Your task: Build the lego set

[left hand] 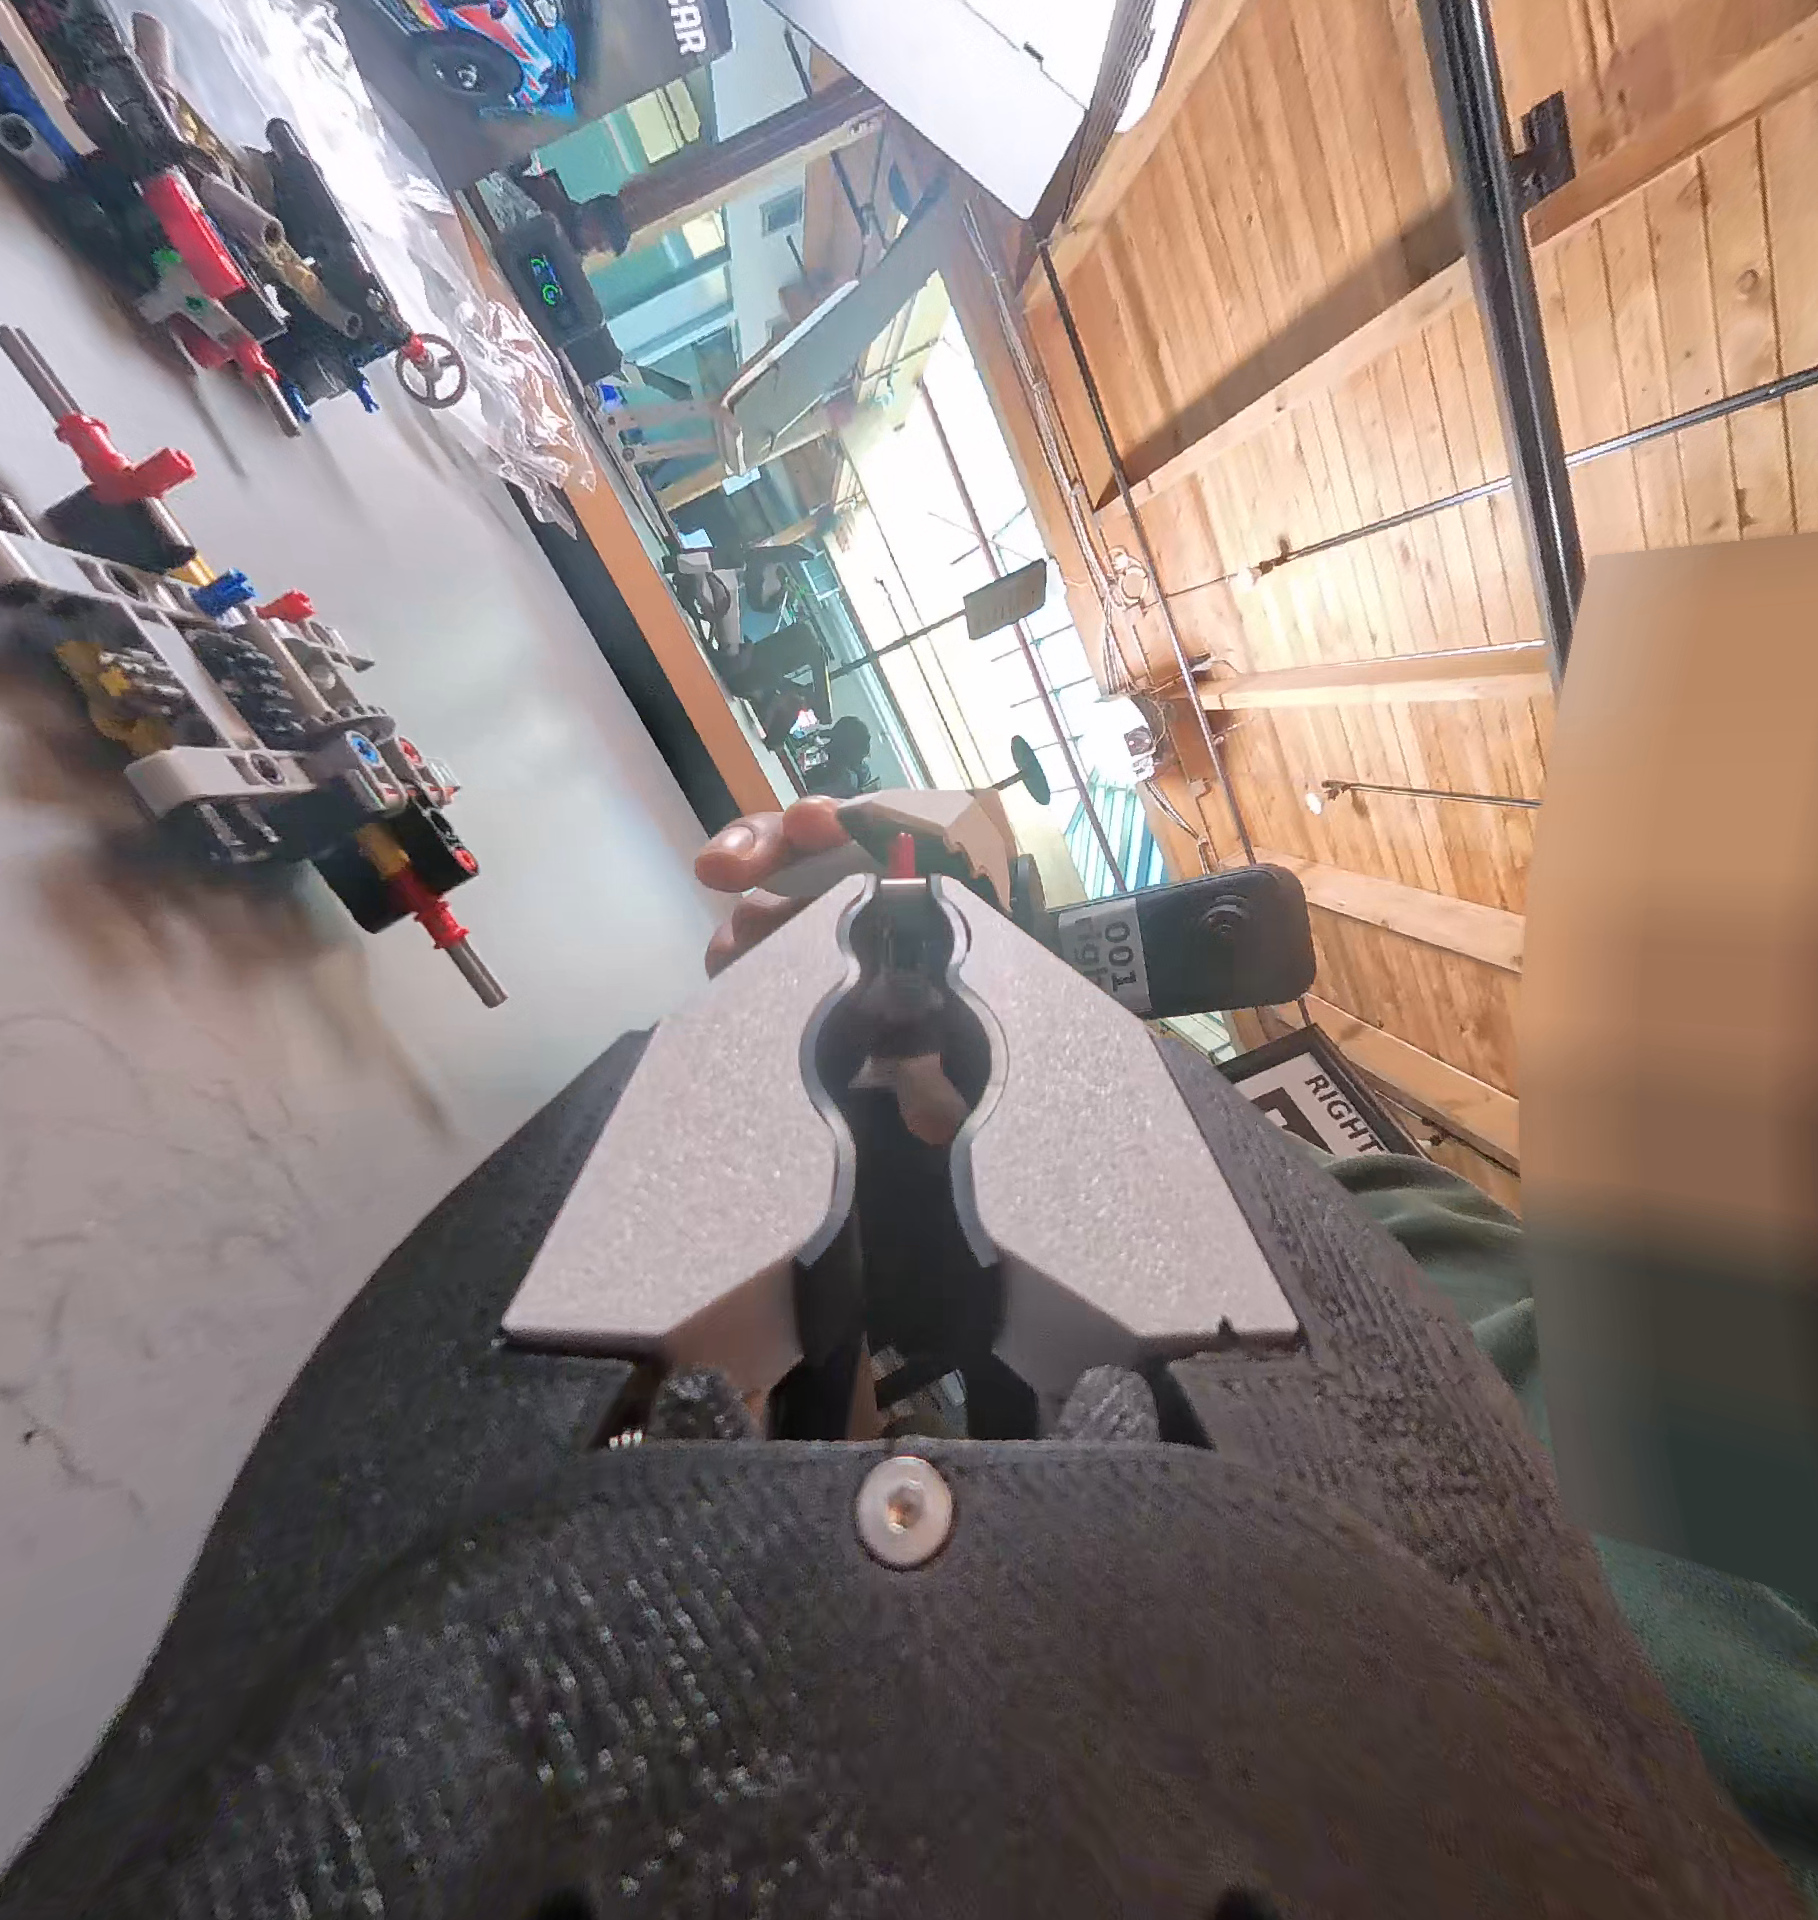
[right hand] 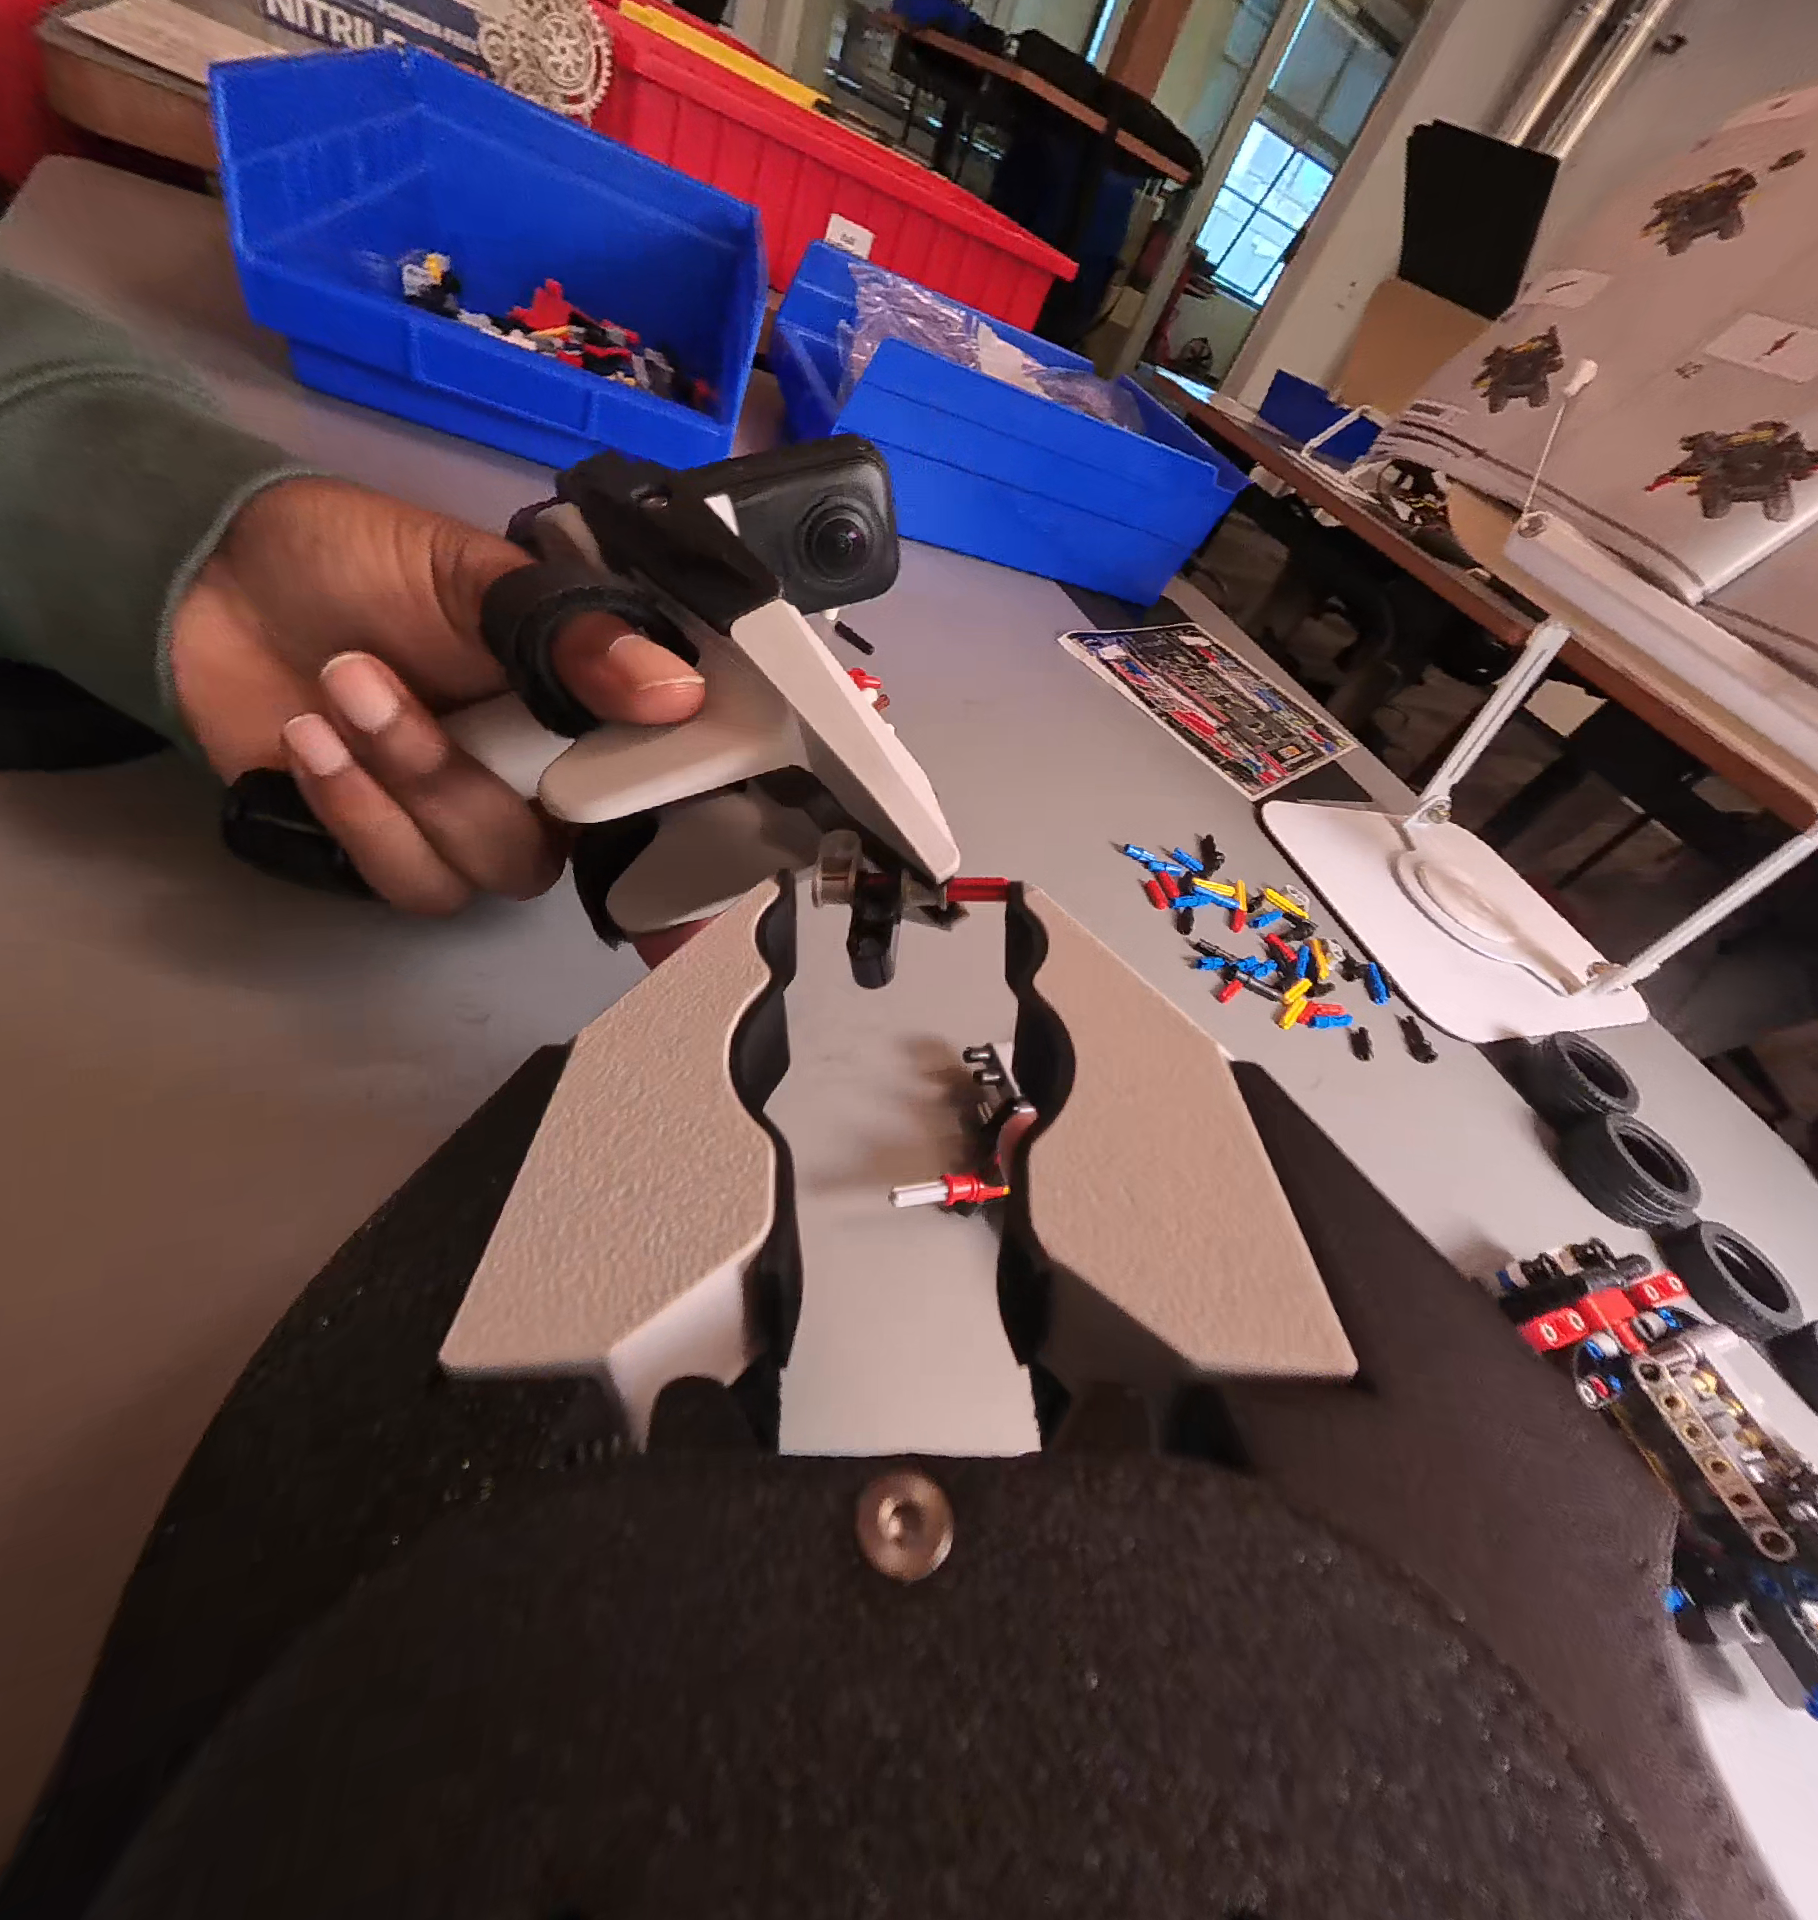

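My left hand-held gripper (right hand: 926,883) is pinched shut on a small black and red lego piece (right hand: 877,914), held up above the desk (right hand: 261,1039). My right hand-held gripper (right hand: 900,914) stands wide open around that piece, its right fingertip (right hand: 1030,914) at the red axle's end. On the desk lie loose pins (right hand: 1263,951), four tyres (right hand: 1653,1174), the part-built chassis (right hand: 1705,1444), and behind, blue bins (right hand: 489,260).
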Demonstrator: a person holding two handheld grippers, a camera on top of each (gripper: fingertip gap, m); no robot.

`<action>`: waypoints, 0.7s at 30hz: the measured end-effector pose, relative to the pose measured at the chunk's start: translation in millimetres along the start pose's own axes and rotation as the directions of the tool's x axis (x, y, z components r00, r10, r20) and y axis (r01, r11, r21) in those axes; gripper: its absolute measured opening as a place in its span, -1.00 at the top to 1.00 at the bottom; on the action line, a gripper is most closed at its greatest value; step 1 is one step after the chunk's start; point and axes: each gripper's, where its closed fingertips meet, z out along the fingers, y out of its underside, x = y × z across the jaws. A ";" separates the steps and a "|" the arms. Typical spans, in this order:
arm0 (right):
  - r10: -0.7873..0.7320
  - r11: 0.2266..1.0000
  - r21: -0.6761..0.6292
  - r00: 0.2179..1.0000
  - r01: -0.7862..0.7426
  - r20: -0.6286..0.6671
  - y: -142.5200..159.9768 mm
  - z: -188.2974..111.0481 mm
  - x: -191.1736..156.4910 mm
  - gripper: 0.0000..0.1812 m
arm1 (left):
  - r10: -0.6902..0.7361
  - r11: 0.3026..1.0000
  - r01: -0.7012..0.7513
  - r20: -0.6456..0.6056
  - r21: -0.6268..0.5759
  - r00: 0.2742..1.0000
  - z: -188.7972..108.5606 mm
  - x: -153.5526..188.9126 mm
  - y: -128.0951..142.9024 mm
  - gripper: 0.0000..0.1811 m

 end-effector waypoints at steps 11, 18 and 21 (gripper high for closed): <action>-0.102 0.994 0.022 0.994 0.103 -0.038 -3.3 1.3 2.1 0.60 | -0.042 0.999 0.043 -0.009 0.033 0.999 0.9 0.5 1.3 0.95; -0.087 0.995 0.049 0.996 0.088 -0.006 -10.0 -4.1 0.4 0.60 | -0.057 0.998 0.055 -0.055 -0.026 0.997 1.6 8.7 7.2 0.95; -0.088 0.995 0.055 0.996 0.087 0.013 -10.1 -5.8 -2.1 0.61 | -0.045 0.998 0.043 -0.056 -0.042 0.997 1.8 10.0 9.0 0.93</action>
